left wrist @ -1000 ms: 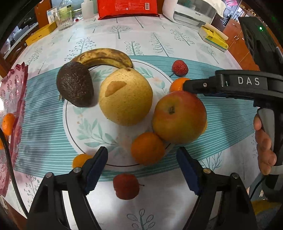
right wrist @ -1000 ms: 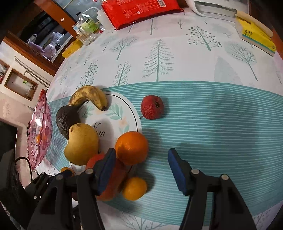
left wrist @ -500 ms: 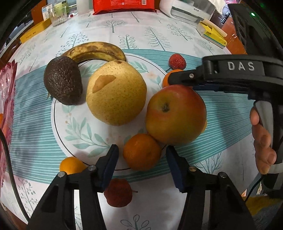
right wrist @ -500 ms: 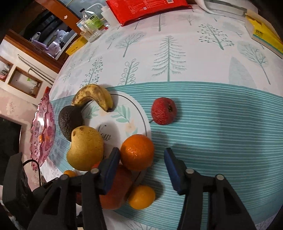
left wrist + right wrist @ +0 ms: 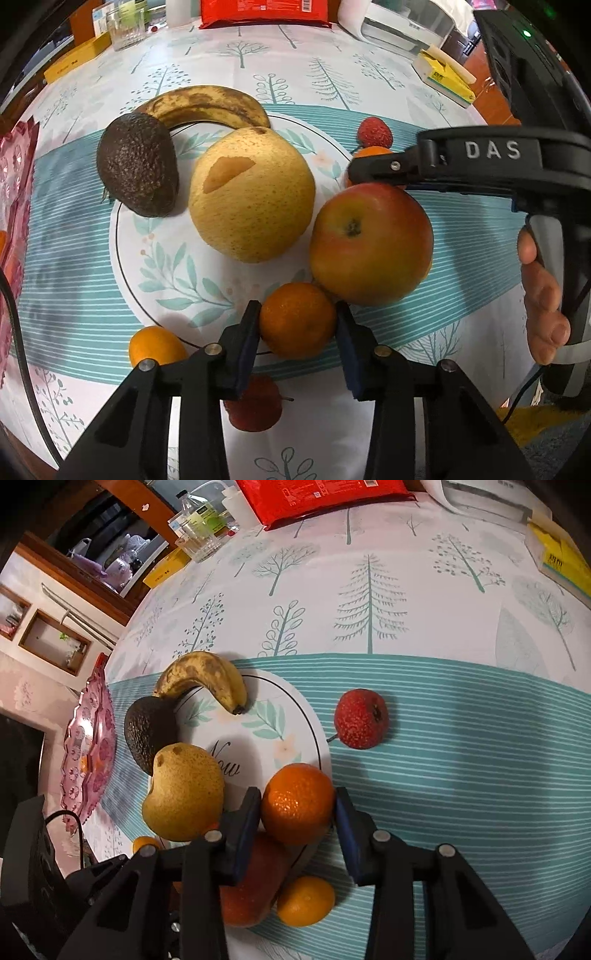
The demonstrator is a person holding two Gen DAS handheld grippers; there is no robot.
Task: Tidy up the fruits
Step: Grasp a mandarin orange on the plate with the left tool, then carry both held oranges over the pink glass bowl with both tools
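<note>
A round printed placemat [image 5: 155, 258] holds a pear [image 5: 251, 192], an avocado [image 5: 138, 170], a banana [image 5: 207, 105] and an apple [image 5: 371, 243]. My left gripper [image 5: 297, 325] is shut on a mandarin [image 5: 297, 319] at the mat's near edge, beside the apple. My right gripper [image 5: 297, 806] is shut on another mandarin [image 5: 297, 801] at the mat's right edge. It also shows in the left wrist view [image 5: 373, 175], behind the apple. Red lychees [image 5: 360, 718] [image 5: 255, 404] and small oranges [image 5: 157, 345] [image 5: 306, 901] lie loose around the mat.
A pink glass tray [image 5: 88, 746] stands at the table's left edge. A red packet [image 5: 264, 13], a glass jar [image 5: 127, 29], a yellow box [image 5: 75, 62] and a yellow-and-white pack [image 5: 443, 75] lie at the far side. A white appliance [image 5: 402, 27] is at far right.
Both grippers moved forward and closed. The left one closed on the near mandarin, the right one on the mandarin at the mat's right edge.
</note>
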